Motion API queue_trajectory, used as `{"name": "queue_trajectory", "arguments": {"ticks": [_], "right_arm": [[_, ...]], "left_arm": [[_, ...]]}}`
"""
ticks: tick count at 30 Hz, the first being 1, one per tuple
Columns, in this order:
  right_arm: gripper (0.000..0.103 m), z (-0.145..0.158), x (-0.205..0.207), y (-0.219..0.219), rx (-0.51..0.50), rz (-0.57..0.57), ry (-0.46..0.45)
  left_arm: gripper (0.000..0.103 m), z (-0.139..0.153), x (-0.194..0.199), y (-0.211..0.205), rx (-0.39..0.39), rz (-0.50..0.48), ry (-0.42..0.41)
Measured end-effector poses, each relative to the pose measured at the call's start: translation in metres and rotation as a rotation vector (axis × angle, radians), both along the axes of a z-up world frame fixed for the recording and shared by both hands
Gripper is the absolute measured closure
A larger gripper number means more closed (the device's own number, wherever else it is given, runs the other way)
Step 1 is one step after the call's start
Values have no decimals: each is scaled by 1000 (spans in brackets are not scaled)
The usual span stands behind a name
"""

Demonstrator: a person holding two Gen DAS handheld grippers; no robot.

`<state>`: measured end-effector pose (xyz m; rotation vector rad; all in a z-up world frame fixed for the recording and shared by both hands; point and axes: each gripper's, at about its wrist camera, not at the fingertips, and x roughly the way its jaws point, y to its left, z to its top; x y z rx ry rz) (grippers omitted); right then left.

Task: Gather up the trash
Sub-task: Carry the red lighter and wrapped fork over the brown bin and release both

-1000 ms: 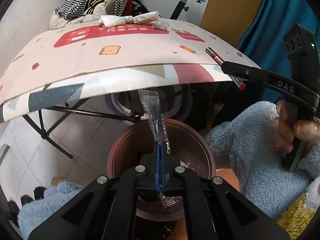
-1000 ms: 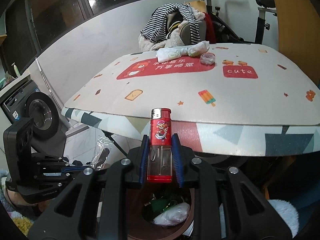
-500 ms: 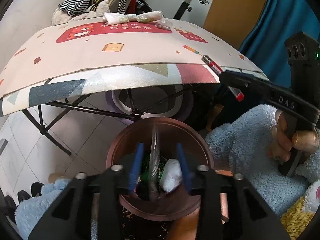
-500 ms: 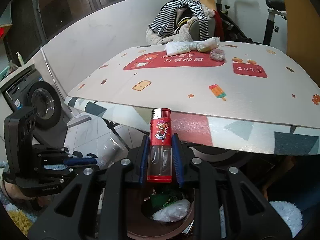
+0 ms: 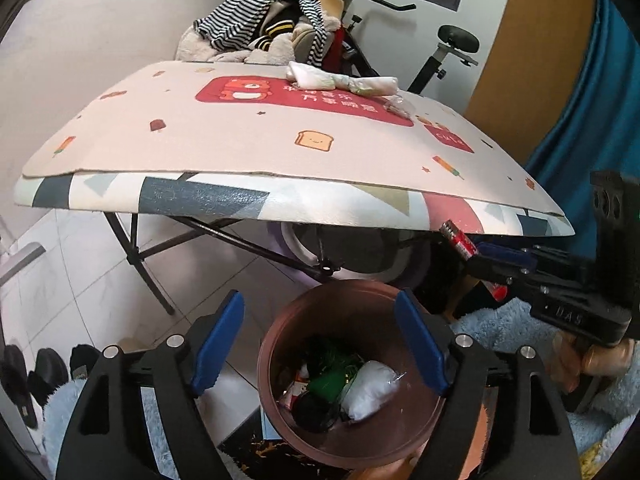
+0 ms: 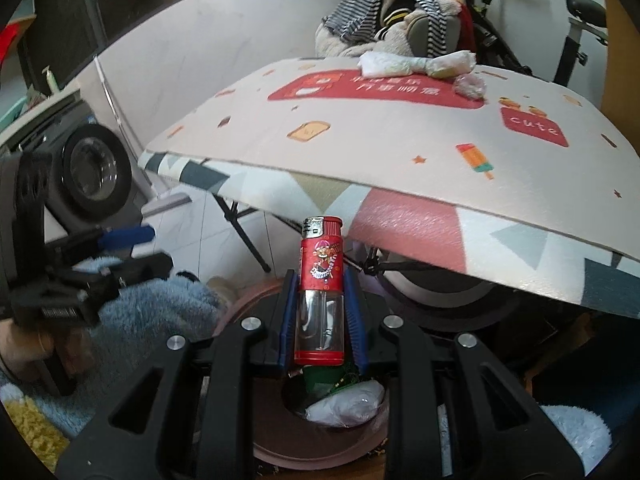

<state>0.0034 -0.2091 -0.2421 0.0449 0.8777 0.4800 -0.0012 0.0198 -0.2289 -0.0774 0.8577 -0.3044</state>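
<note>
My left gripper (image 5: 320, 344) hangs over a brown bin (image 5: 276, 384), its jaws opening wide with nothing between the blue pads (image 5: 218, 340). In the bin lie a white bag (image 5: 370, 390), green scraps and dark bits. My right gripper (image 6: 320, 284) is shut on an upright red lighter (image 6: 322, 264) above the bin's rim (image 6: 256, 300). In the left wrist view that gripper (image 5: 500, 264) comes in from the right with the lighter (image 5: 460, 240). On the patterned table's far side lie a white twisted packet (image 5: 344, 80) and a crumpled clear wrapper (image 5: 396, 104).
The folding table (image 5: 240, 196) overhangs the bin, and its black legs (image 5: 148, 276) stand to the left. Clothes (image 5: 260, 28) are piled behind it near an exercise bike (image 5: 456, 40). A washing machine (image 6: 92, 168) stands far left. A person's blue fluffy sleeves (image 6: 160, 308) flank the bin.
My left gripper opened and the clear plastic wrapper it held dropped out towards the bin. The right gripper, with the lighter, moved down closer over the bin.
</note>
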Motion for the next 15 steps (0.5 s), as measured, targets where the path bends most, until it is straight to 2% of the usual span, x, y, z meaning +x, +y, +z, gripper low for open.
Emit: {"name": "queue_trajectory", "arguments": {"ticks": [4, 6, 9, 11, 14, 15], "right_arm": [[75, -3, 0, 5, -21, 11, 9], [68, -2, 0, 5, -22, 12, 9], [47, -1, -1, 4, -28, -4, -2], [15, 0, -1, 3, -39, -30, -18], [6, 1, -1, 0, -38, -51, -24], [6, 0, 0, 0, -44, -57, -23]], "left_arm": [[27, 0, 0, 1, -2, 4, 1], [27, 0, 0, 0, 1, -1, 1], [27, -1, 0, -2, 2, -4, 2], [27, -1, 0, -2, 2, -3, 4], [27, -1, 1, -2, -1, 1, 6], [27, -1, 1, -1, -3, 2, 6]]}}
